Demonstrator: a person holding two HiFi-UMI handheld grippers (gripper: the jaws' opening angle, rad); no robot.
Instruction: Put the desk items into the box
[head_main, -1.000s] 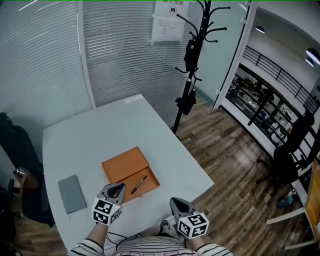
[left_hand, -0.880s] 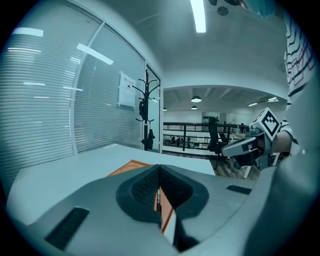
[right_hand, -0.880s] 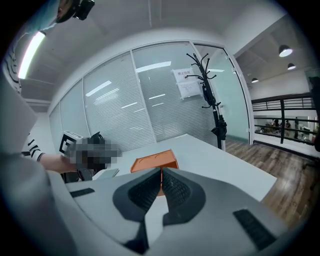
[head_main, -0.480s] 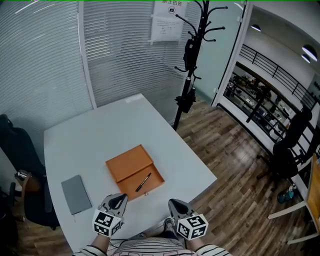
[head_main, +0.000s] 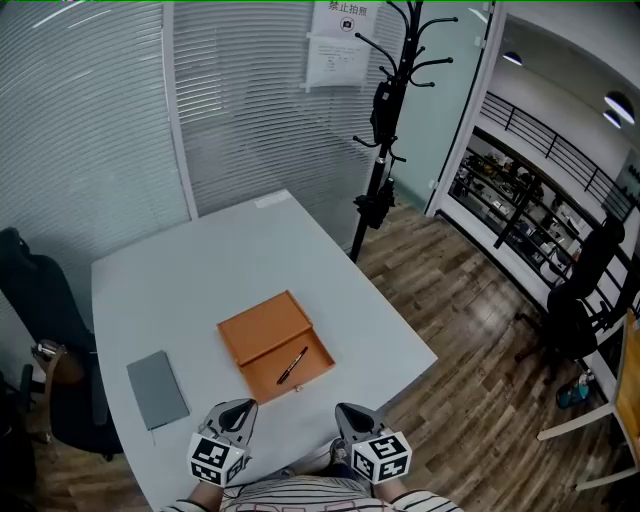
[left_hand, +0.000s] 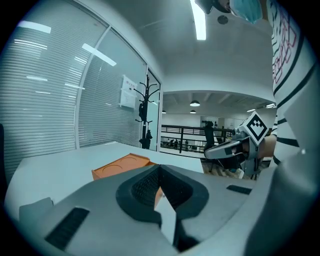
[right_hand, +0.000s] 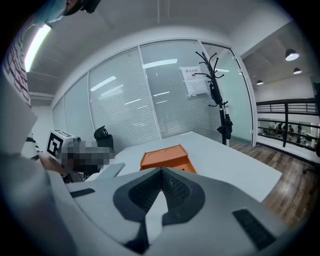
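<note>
Claws, two: left gripper (head_main: 240, 409), right gripper (head_main: 349, 411), both closed, empty, now drawn back off the orange box (head_main: 262, 329). One box, one pen (head_main: 292, 365) inside, one grey notebook (head_main: 158, 389) apart.

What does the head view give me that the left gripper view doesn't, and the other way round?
Head view only: the black pen lying inside the orange box. Left gripper view only: the jaws of the left gripper head-on, together with nothing between them. Both: the orange box, the white table and the coat rack.
</note>
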